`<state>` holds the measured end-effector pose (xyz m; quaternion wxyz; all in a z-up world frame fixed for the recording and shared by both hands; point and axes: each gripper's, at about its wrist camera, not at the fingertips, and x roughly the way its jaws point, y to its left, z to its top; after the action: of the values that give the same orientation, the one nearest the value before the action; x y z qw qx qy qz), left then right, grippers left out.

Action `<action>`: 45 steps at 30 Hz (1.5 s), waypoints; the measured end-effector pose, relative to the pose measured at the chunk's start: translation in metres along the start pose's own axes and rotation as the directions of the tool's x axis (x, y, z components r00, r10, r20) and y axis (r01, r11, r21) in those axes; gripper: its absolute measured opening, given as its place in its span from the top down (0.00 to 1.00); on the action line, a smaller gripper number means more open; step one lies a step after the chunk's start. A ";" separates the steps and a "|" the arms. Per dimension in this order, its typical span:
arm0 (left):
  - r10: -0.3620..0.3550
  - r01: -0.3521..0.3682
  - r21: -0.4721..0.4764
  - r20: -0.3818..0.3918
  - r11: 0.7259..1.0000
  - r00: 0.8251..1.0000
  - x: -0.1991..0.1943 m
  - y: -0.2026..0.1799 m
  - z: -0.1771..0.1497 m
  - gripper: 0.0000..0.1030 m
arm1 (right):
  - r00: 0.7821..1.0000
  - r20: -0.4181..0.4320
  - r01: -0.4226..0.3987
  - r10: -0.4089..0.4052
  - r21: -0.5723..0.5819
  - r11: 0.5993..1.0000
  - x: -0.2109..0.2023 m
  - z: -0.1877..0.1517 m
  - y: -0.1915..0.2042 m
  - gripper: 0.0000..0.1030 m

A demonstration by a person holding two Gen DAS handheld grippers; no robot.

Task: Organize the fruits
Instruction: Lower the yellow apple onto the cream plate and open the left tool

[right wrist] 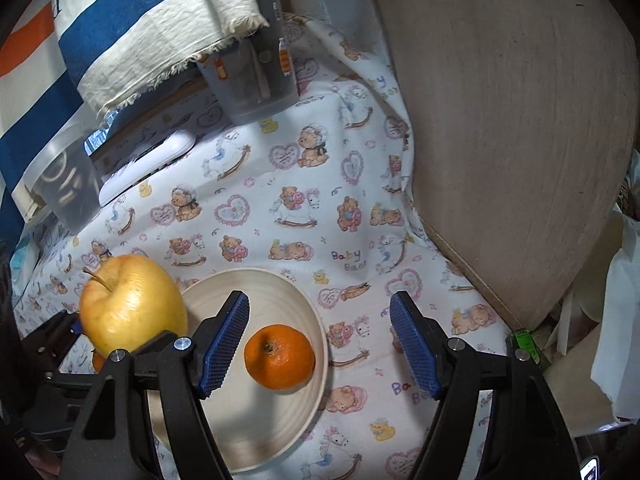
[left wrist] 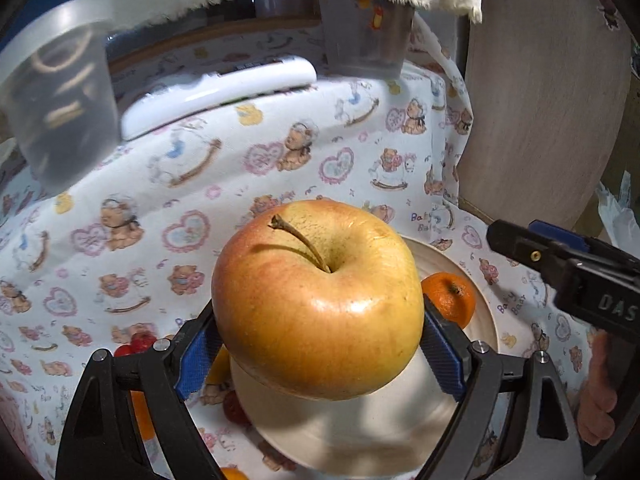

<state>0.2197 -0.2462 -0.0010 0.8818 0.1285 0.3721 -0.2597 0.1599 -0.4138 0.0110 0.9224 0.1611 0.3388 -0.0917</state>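
blue ribbed pads line the black fingers of the left gripper (left wrist: 318,344), which is clamped on a large yellow-red apple (left wrist: 316,300) with smooth, waxy skin and a curved brown stem; the apple hangs over the near rim of a round cream plate (left wrist: 352,432). the right gripper (right wrist: 320,344) points steeply down with its jaws spread apart and nothing between the pads, just above the plate's right edge. on the plate lies a small, dimpled orange mandarin (right wrist: 279,357), resting free to the left of the gap. a soft white cloth (right wrist: 280,208) printed with teddy bears, hearts and rocking horses covers the table. small red fruits (left wrist: 138,345) and another orange one peek out from behind the left fingers, too hidden to name. a clear plastic tub (left wrist: 60,92) and a white flat object (left wrist: 216,96) at the back are blurred. part of a person's hand (left wrist: 600,392) shows, cut off at the right edge.
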 end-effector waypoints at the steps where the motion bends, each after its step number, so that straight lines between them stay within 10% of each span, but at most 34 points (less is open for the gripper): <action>1: 0.003 -0.003 0.004 -0.005 1.000 1.000 0.005 -0.002 0.000 0.15 | 1.000 0.000 -0.002 0.002 -0.002 1.000 -0.001 0.000 0.000 0.28; 23: -0.028 0.025 -0.060 -0.056 0.998 0.998 0.038 0.004 -0.007 0.11 | 0.999 -0.024 -0.027 0.026 -0.034 0.999 0.004 -0.003 0.010 0.28; 45: 0.173 -0.160 -0.088 0.167 0.983 0.971 -0.088 0.048 -0.063 0.00 | 0.995 0.049 -0.078 0.087 -0.150 0.986 -0.015 -0.014 0.041 0.17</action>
<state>0.1579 -0.1478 0.0207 0.9337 0.1034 0.2911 -0.1811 0.1519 -0.3695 0.0209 0.9439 0.1036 0.3119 -0.0325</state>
